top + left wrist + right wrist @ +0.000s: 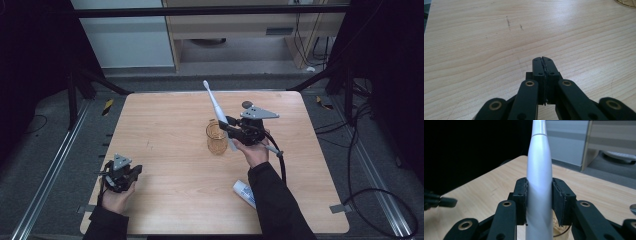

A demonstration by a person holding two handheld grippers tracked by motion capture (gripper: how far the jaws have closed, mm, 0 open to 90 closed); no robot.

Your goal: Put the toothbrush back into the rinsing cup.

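The right gripper [231, 124] clamps the white electric toothbrush [539, 182] by its body, tilted above the amber glass cup [216, 137] — lifted but not yet lowered in — while the left gripper [543, 65] rests closed, empty, on the table [165, 150].

The toothbrush [539, 182] is cut off by the top edge in the right gripper view, so its head is out of frame there. The glass [560, 232] beneath is largely hidden behind the jaws. The tube [245, 192] is partly covered by the person's sleeve [275, 200], its print too small to read.
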